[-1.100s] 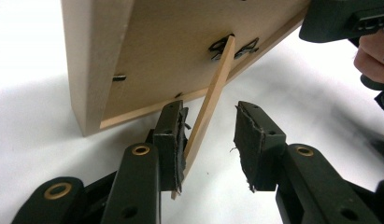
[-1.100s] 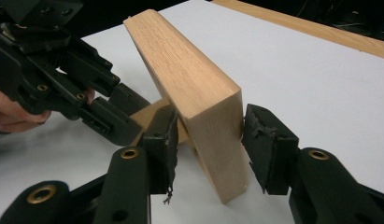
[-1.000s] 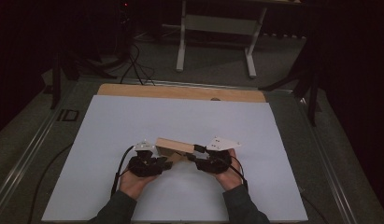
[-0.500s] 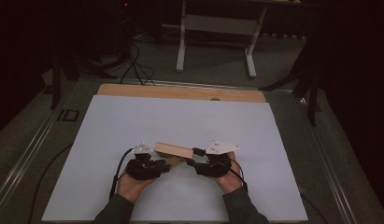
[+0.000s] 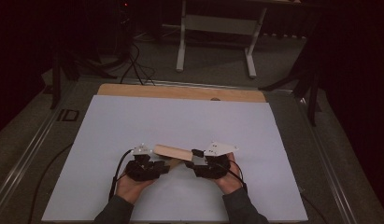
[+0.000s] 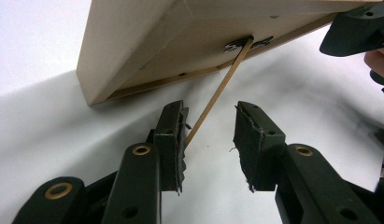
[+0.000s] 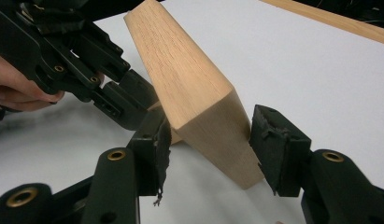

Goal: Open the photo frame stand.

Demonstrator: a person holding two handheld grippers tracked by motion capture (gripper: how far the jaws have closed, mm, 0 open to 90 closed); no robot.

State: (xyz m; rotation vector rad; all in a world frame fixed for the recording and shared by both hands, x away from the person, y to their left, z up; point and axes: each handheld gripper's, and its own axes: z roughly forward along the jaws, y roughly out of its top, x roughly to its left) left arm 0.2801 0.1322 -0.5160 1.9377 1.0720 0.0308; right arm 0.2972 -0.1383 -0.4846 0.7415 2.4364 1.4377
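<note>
Wooden box (image 5: 173, 152) tilted above the white counter (image 5: 133, 116), between both grippers; left gripper (image 6: 208, 130) fingers parted round its thin stick (image 6: 217, 93), right gripper (image 7: 210, 140) fingers just widened, flanking its end, apparently letting go.

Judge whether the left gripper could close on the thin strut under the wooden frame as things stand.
Probably yes: the thin strut runs down between the left gripper's open jaws, beside one pad, and nothing blocks them.
</note>
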